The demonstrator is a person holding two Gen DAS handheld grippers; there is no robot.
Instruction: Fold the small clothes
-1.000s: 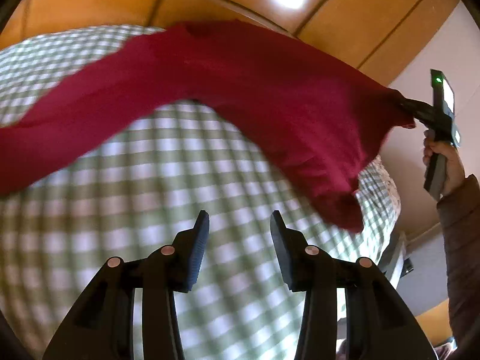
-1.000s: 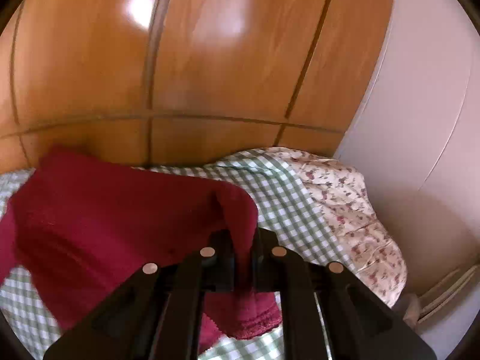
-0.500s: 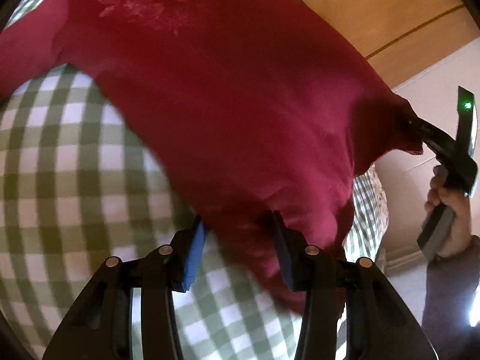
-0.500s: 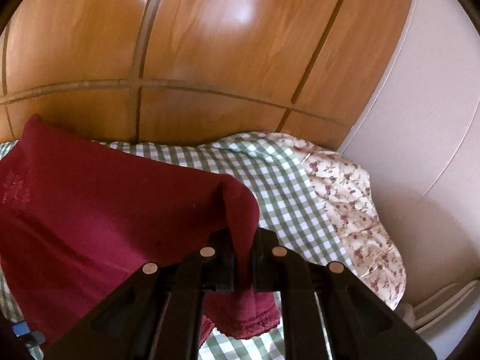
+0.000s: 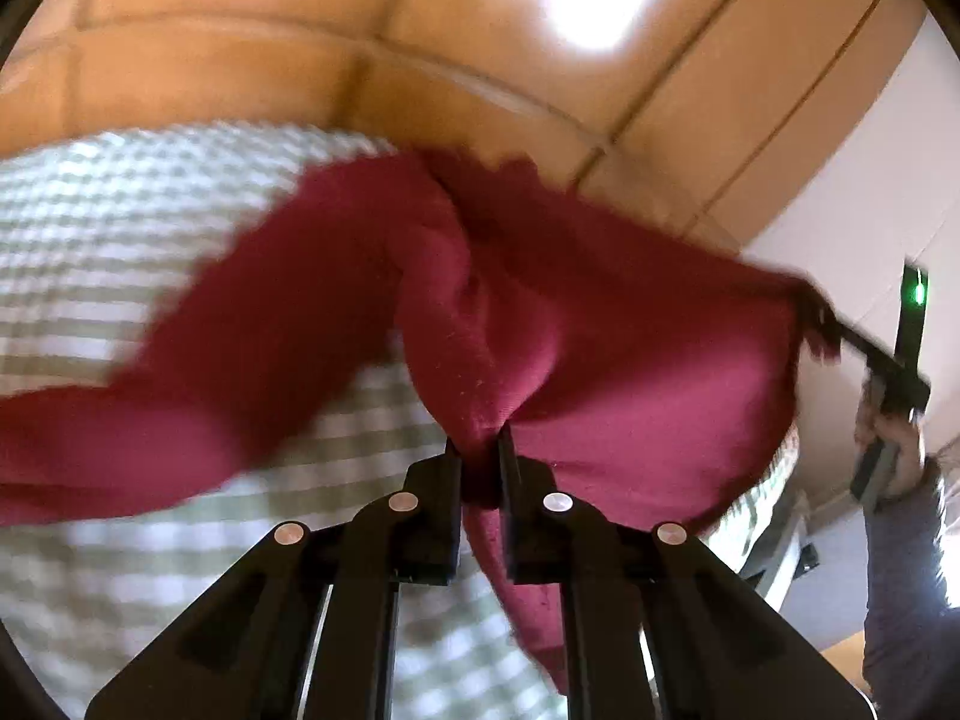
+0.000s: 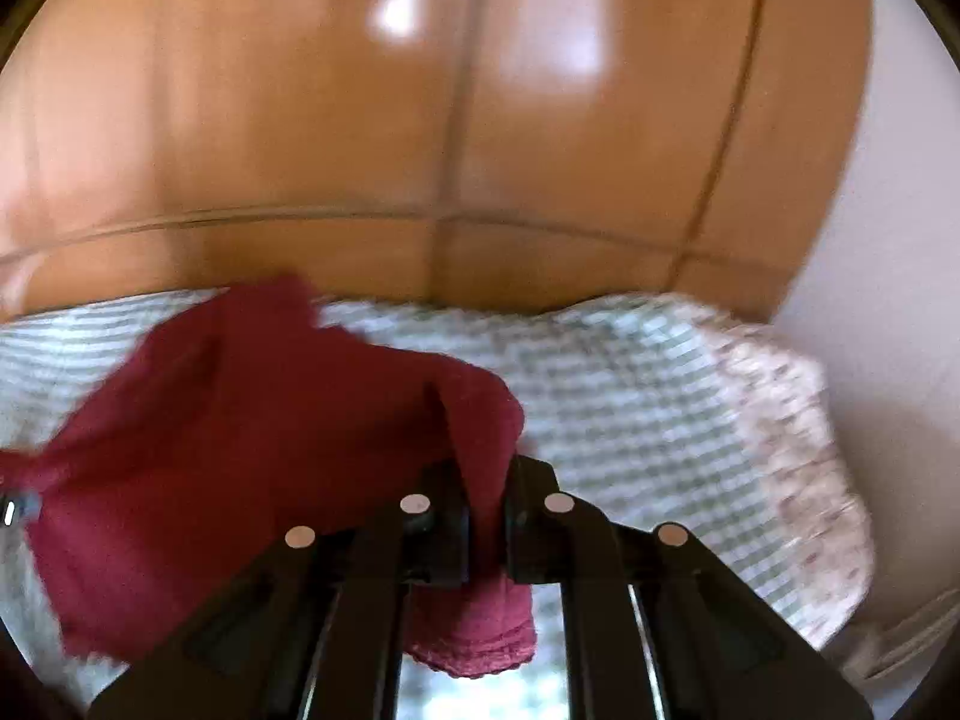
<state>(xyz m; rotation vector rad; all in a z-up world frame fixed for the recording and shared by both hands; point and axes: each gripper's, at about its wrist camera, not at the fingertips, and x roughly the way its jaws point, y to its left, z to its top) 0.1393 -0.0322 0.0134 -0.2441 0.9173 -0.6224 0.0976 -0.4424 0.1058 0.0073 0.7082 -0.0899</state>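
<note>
A dark red knit garment point(image 5: 630, 372) hangs in the air above the green-and-white checked cover point(image 5: 120, 252), stretched between both grippers. My left gripper point(image 5: 480, 450) is shut on a bunched fold of the garment's near edge. One long red part trails down to the left. My right gripper point(image 6: 487, 474) is shut on another edge of the red garment point(image 6: 240, 420), with a scalloped hem hanging below the fingers. The right gripper also shows in the left wrist view point(image 5: 840, 330), held in a hand at the far right.
A glossy wooden headboard or wardrobe panel point(image 6: 480, 120) stands behind the bed. A floral cover point(image 6: 798, 420) lies at the bed's right edge, beside a white wall point(image 6: 900, 240). The checked cover point(image 6: 630, 390) spreads under the garment.
My left gripper, open a second ago, has closed on the garment's near edge. The garment has lifted and now hangs between both grippers. The right gripper stayed shut on it.
</note>
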